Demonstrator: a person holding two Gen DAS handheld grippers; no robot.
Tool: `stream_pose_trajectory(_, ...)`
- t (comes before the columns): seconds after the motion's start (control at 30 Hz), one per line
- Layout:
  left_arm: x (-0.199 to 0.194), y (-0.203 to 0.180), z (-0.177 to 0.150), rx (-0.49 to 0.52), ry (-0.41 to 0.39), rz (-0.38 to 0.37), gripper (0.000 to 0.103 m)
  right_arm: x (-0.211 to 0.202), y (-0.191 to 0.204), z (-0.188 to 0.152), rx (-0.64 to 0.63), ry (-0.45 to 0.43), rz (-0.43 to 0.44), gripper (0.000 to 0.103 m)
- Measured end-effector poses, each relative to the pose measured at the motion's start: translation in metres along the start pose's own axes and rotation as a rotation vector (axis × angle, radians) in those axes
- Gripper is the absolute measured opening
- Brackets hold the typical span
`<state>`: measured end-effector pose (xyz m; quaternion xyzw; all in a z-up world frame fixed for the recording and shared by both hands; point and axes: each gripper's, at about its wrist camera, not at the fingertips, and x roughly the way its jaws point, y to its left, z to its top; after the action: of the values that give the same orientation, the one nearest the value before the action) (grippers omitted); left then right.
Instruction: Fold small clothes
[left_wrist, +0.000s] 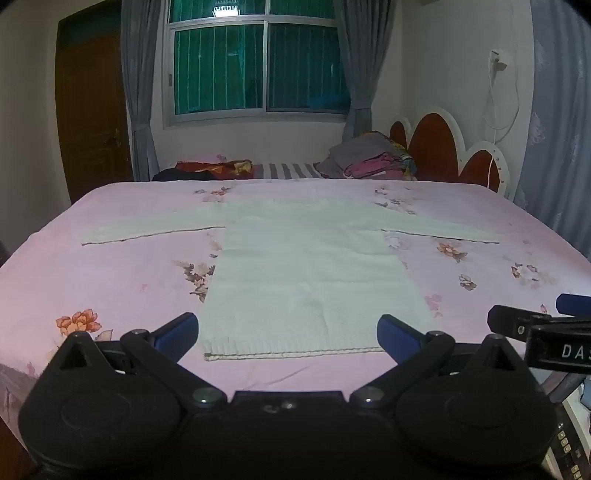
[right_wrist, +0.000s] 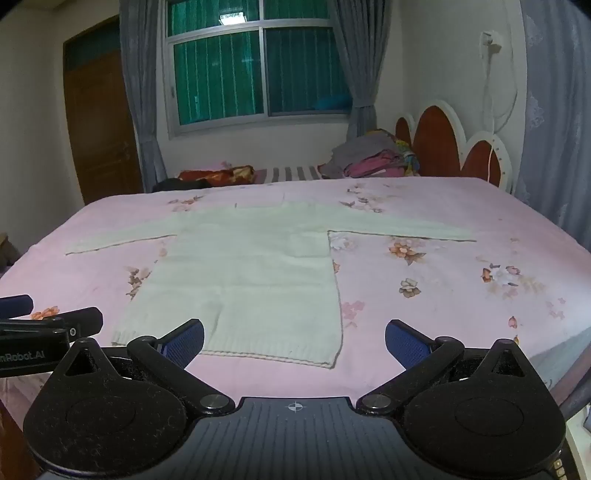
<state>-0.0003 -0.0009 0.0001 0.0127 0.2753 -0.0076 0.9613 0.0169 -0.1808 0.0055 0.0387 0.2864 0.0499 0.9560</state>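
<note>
Here we saw a bedroom from just above the near edge of a bed (left_wrist: 110, 280) covered in a pink floral sheet. At far left stood a brown wooden door (left_wrist: 92, 122), then a window (left_wrist: 258, 66) with grey curtains (left_wrist: 140, 92) drawn to each side.

Our left hand-held gripper (left_wrist: 288, 332) hovered over the near edge of the bed, its blue-padded jaws spread wide and grasping nothing; the hem of the sweater showed between them but neither pad touched it. The white knit sweater (left_wrist: 306, 273) lay flat in the middle of the sheet, hem towards us, both sleeves stretched straight out to left and right, the neckline on the far side.

Beyond the sweater, along the far side of the bed, we made out a dark red bundle (left_wrist: 214, 168), a striped cloth (left_wrist: 288, 170) and, further right, a stack of folded clothes (left_wrist: 369, 158) against the scalloped headboard (left_wrist: 436, 147). A white cable (left_wrist: 496, 110) hung down the wall from a socket above the headboard.

Our right hand-held gripper (right_wrist: 294, 341) was just to the right of the left one, also released, jaws fully apart and empty, above the sweater's near right corner and the bare sheet beside it. From the left wrist view its tip showed at the right edge.
</note>
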Motion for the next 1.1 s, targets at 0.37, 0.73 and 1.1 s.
stream_pose_trajectory(0.37,-0.0009,0.0060,0.0016,-0.020,0.011,-0.011,0.103,0.0001,-0.0020,0.0007,0.006,0.000,0.002,0.103)
stream_pose_trajectory(0.73,-0.0033,0.0017,0.0001,-0.019,0.009,-0.004,0.103,0.0031,0.0001,0.0015,0.013,-0.008,-0.003,0.103)
stream_pose_trajectory(1.1,-0.0039,0.0015,0.0007,-0.022,0.010,-0.002,0.103,-0.0020,-0.0031,0.0049,0.025,-0.007,0.005,0.103)
